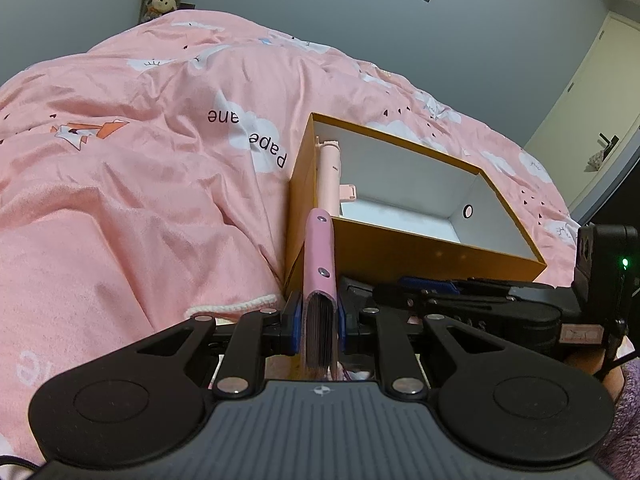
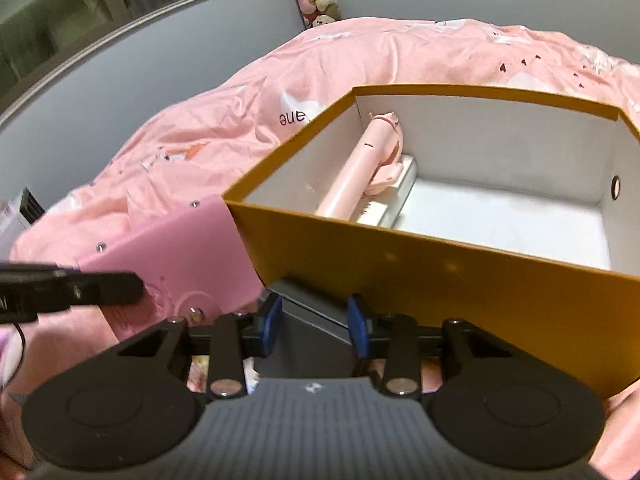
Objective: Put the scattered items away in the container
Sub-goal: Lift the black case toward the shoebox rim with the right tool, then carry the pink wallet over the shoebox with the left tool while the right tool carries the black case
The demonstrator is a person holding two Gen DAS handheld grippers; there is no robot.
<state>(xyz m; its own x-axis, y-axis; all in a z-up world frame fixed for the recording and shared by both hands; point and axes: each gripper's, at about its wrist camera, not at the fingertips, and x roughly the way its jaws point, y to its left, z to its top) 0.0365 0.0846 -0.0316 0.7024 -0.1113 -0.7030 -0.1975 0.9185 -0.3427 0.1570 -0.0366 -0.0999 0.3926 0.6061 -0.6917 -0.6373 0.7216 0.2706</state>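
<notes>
Left gripper (image 1: 319, 322) fingers clamped on pink notebook (image 1: 318, 280), just outside orange box (image 1: 420, 240) near corner. Right gripper (image 2: 314, 326) fingers apart, empty, against box near wall. Risk: notebook catches rim, tips box on soft bed (image 1: 140, 160); could land on pink selfie stick (image 2: 360, 168) inside.

An orange cardboard box (image 2: 440, 264) was white inside; the pink bedspread (image 1: 120, 184) bore white clouds; the leather notebook (image 1: 319, 256) was pink.

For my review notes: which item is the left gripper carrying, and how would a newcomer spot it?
Start at the orange cardboard box sitting on the pink bedspread. Just outside its near left corner, the left gripper is shut on a pink notebook, held on edge. Unlike the paler pink stick already lying inside the box, it is flat, with metal studs on its cover and page edges showing.
</notes>
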